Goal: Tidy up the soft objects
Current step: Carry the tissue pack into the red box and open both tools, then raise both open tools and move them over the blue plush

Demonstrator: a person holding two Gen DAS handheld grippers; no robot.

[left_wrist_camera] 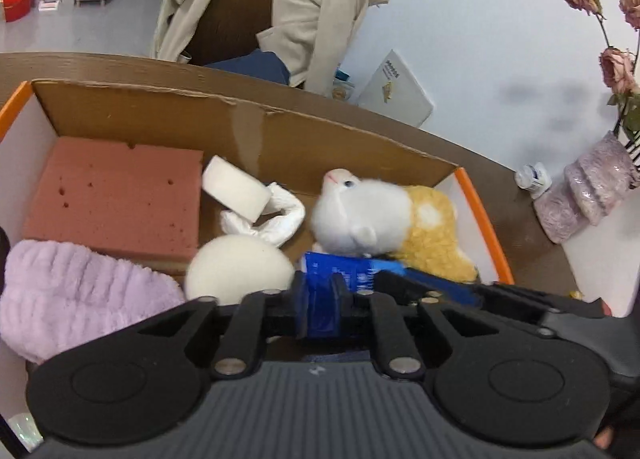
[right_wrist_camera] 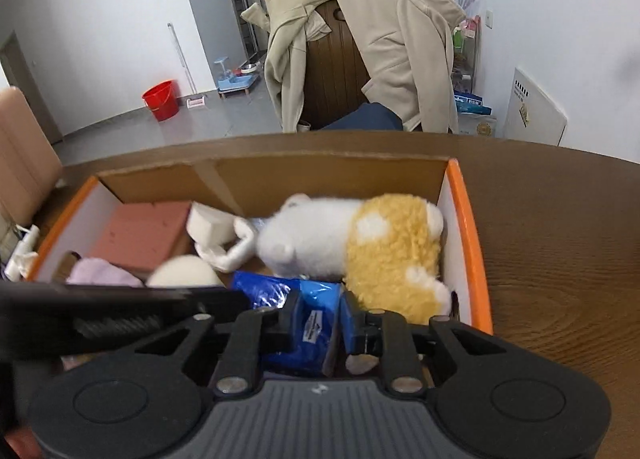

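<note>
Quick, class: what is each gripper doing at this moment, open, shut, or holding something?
Left gripper: shut on the blue packet.
Right gripper: shut on the same blue packet, above the cardboard box.

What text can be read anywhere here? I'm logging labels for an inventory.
No text here can be read for certain.
Blue packet, held by both grippers: a white label with print, too blurred to read.
White board leaning on the wall: dark print and a yellow emblem, too small to read.
Blue and white boxes behind the chair: print too small to read.
</note>
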